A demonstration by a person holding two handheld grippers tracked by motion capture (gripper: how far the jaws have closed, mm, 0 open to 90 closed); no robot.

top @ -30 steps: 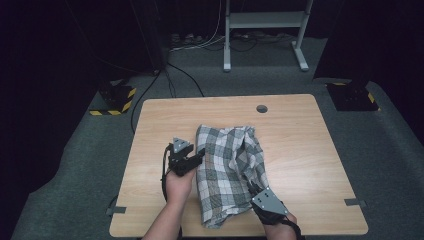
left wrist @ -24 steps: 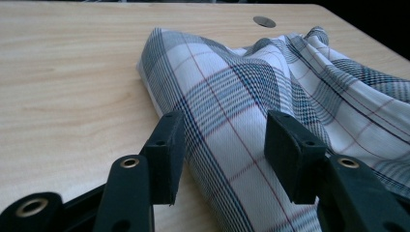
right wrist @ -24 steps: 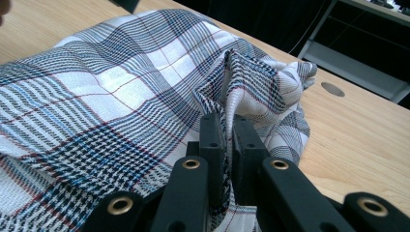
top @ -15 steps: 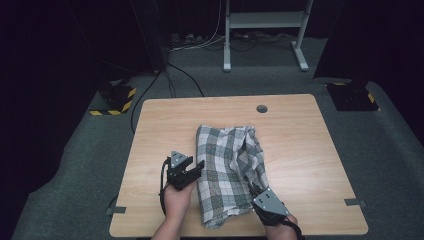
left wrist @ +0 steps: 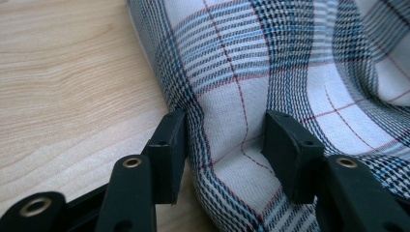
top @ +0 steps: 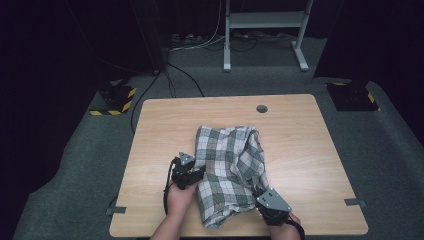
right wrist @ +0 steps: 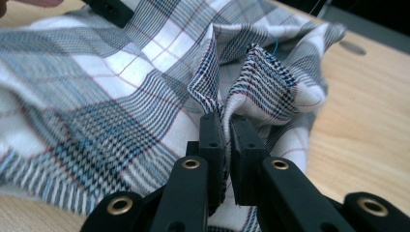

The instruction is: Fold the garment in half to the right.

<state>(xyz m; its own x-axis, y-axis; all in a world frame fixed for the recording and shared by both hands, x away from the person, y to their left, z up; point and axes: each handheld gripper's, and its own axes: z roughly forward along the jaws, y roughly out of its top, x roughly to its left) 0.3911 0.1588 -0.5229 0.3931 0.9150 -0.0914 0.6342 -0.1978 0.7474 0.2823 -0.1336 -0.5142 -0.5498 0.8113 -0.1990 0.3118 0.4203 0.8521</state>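
Plaid cloth (top: 230, 170) is lying crumpled mid-table (top: 310, 150), near the front edge. I'm keeping my right gripper (right wrist: 226, 140) clamped on a pinched fold at its right side. My left gripper (left wrist: 225, 140) is straddling the cloth's left edge, jaws apart, not squeezing.

cloth (top: 227, 172): white, black-blue-red plaid | table (top: 310, 150): light wood grain | jaws: black

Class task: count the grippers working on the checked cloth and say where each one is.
2. The left gripper is at the checked cloth's left edge; the right gripper pinches a fold at its near right side.
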